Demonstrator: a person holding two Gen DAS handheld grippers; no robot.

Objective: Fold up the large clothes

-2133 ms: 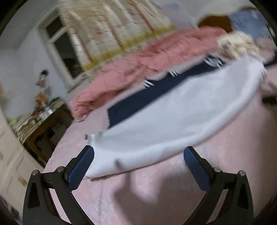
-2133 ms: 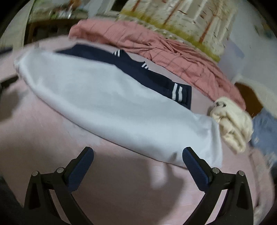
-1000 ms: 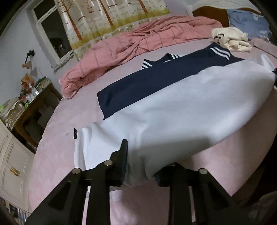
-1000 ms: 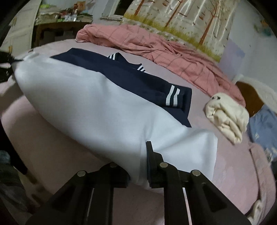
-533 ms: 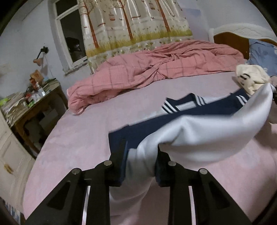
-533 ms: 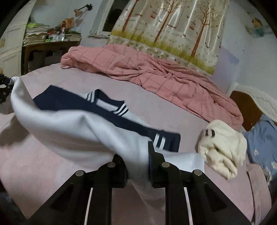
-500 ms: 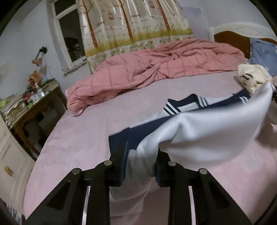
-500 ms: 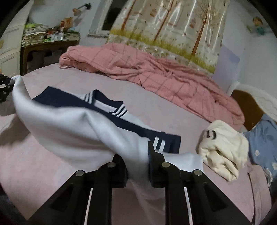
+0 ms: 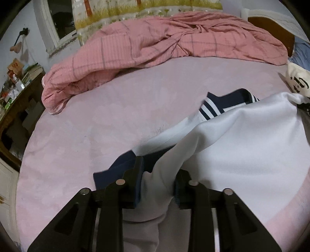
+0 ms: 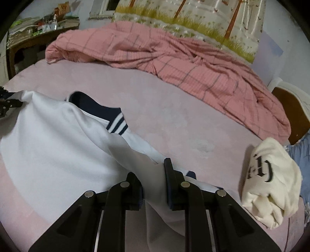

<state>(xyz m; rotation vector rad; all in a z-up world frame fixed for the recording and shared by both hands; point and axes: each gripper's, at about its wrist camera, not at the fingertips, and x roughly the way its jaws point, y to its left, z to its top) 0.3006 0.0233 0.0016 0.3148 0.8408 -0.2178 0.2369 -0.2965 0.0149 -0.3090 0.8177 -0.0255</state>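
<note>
Smooth white garment (image 9: pixel 242 139) with navy striped trim, draped in soft folds over the matte pink sheet (image 9: pixel 116 108). Pinched at one bunched edge by the left gripper (image 9: pixel 158 179), jaws opening; clamped at another by the right gripper (image 10: pixel 154 178). Behind, a rumpled pink checked quilt (image 10: pixel 174 52).

We are looking at a home bedroom: a wide bed (image 9: pixel 120 108) with a pale pink sheet is filling both views, with a rumpled pink checked duvet (image 9: pixel 164 40) lying across its far side. A tree-printed curtain (image 10: pixel 193 17) is hanging beside a window (image 9: pixel 60 21), and a wooden headboard (image 10: pixel 290 112) is showing at the bed's end. A cluttered wooden desk (image 10: pixel 29 38) is standing beside the bed.
</note>
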